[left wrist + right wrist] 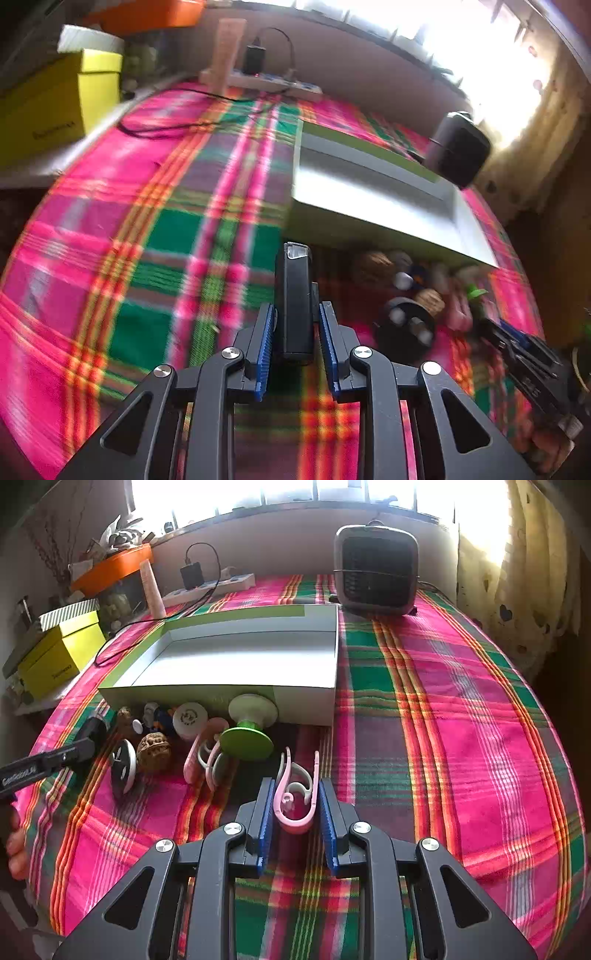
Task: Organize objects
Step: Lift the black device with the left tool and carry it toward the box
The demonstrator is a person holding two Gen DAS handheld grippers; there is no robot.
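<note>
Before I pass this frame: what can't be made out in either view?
- Left wrist view: the clutter below the box is motion-blurred, so single items stay unclear.
- Left wrist view: the right gripper is blurred near the edge; its fingers can't be read.
- Right wrist view: the left gripper is cut by the left edge.
- Right wrist view: yellow box lettering is too small.

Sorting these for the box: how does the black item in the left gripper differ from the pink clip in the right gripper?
The black item is a solid, dark, straight bar; the pink clip is a light, open, curved loop with a white inner piece. Both stand upright, clamped between blue pads above the plaid cloth.
</note>
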